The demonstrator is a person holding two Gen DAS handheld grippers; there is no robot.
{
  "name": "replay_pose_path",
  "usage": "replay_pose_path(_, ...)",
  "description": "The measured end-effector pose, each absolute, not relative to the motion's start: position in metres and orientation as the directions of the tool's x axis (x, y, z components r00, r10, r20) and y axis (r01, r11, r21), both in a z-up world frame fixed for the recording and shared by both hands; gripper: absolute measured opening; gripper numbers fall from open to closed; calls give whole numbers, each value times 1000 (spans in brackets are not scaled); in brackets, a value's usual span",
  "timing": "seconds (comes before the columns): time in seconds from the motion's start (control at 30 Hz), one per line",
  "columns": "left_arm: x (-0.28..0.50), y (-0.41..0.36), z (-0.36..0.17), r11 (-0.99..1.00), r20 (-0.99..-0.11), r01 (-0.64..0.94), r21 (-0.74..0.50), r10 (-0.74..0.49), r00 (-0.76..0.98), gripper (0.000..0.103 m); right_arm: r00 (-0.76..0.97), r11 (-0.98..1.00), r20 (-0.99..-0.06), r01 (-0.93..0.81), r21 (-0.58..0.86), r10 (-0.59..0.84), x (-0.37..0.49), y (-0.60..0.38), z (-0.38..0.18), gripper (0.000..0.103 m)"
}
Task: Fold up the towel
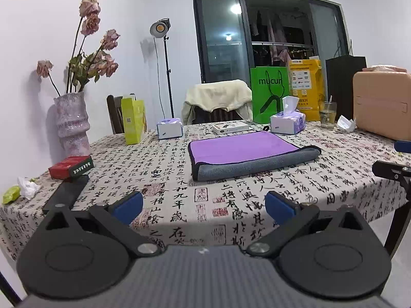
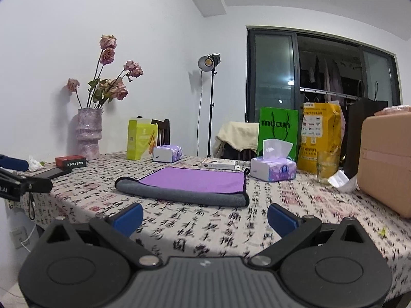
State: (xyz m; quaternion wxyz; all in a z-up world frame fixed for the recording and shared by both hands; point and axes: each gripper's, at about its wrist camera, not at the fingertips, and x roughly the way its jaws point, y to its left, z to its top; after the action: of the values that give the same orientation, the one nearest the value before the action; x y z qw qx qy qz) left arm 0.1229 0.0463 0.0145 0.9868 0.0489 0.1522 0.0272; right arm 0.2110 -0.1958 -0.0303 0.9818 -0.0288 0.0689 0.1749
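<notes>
A purple towel (image 1: 241,146) with a grey underside lies folded flat on the table with the calligraphy-print cloth (image 1: 169,179); its grey fold faces the near side. It also shows in the right wrist view (image 2: 195,182). My left gripper (image 1: 204,206) is open and empty, held back over the table's near edge, well short of the towel. My right gripper (image 2: 205,219) is open and empty, also short of the towel. The right gripper's body shows at the right edge of the left wrist view (image 1: 393,172), and the left gripper's body at the left edge of the right wrist view (image 2: 23,183).
A vase of dried roses (image 1: 72,120), a red box (image 1: 70,166), a black phone (image 1: 66,192) and crumpled tissue (image 1: 27,187) stand at the left. Tissue packs (image 1: 287,122), a glass (image 1: 327,114), paper bags (image 1: 269,95) and a tan case (image 1: 382,105) line the back and right.
</notes>
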Motion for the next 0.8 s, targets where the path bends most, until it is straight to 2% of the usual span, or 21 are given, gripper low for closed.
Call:
replay_pose_path(0.4,173,47,17,996,-324,-37,79,61,944,103,934,932,-141,-344,-112,328,264,-205,-26,103)
replay_pose_path(0.47,183,47,19,997,-326,-23,71,45,944,103,929,929,-156,-355,-106,337,276,-206,-25,102)
replay_pose_path(0.6,207,45,21,998,-350,-7,69,31,936,103,879,899,-233,-437,-39,417,303,-209,-21,91)
replay_pose_path(0.77,241,51,19,1000,-406,-3,28,14,914,100,853,883,-288,-467,-50,435,332,-205,-22,89)
replay_pose_path(0.8,248,52,18,1000,-419,-2,20,10,908,96,848,881,-297,-472,-44,439,338,-205,-22,89)
